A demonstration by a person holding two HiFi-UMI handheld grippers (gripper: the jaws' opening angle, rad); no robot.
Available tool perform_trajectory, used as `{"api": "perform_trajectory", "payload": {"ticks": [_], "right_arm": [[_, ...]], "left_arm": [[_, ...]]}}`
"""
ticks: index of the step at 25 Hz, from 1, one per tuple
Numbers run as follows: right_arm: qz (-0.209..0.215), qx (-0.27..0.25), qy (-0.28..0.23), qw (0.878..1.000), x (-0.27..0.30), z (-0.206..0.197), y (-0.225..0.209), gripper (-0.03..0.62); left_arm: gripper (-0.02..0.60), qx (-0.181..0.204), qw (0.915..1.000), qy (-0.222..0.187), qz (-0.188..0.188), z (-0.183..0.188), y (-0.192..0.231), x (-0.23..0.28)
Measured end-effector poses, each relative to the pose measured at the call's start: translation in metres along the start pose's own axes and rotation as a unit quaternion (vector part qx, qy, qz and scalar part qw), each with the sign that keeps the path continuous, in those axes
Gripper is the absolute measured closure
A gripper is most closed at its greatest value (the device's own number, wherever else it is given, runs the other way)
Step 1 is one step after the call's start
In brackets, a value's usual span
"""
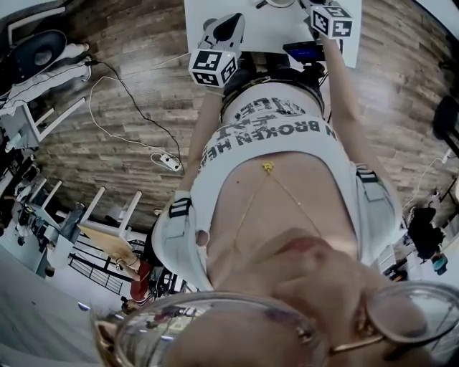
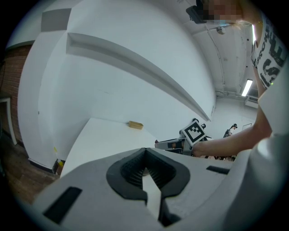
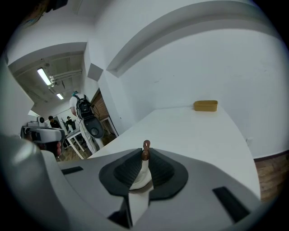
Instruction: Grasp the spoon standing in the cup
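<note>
In the right gripper view, a thin brown spoon handle (image 3: pixel 146 150) stands upright between the dark pads of my right gripper (image 3: pixel 145 156), which is shut on it. Its knobbed tip pokes out just above the pads. Below the handle a white rounded shape, apparently the cup (image 3: pixel 140 178), shows in the gap. The bowl of the spoon is hidden. My left gripper (image 2: pixel 145 157) has its pads meeting at the tips, and I see nothing held between them. The head view shows only the marker cubes of the left gripper (image 1: pixel 214 67) and the right gripper (image 1: pixel 332 20), over the white table (image 1: pixel 267 25).
A small tan block (image 3: pixel 205 105) lies at the far end of the table (image 3: pixel 198 135) against the white wall, and it also shows in the left gripper view as the tan block (image 2: pixel 135 125). Wood floor with cables (image 1: pixel 136 107) surrounds the table. Chairs and people stand far off.
</note>
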State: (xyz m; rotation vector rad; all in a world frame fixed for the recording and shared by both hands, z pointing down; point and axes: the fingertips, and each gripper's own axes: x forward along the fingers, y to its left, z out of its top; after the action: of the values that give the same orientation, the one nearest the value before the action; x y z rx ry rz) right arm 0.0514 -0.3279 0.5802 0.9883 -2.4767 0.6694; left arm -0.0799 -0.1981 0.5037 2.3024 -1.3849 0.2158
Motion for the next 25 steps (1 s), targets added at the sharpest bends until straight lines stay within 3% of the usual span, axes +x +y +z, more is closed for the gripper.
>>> {"api": "perform_trajectory", "payload": {"ticks": [25], "right_arm": [[-0.016, -0.063, -0.063, 0.996, -0.07, 0.073, 0.036, 0.553]], "left_arm": [[0.591, 0.016, 0.9994, -0.008, -0.031, 0.009, 0.002, 0.009]]}}
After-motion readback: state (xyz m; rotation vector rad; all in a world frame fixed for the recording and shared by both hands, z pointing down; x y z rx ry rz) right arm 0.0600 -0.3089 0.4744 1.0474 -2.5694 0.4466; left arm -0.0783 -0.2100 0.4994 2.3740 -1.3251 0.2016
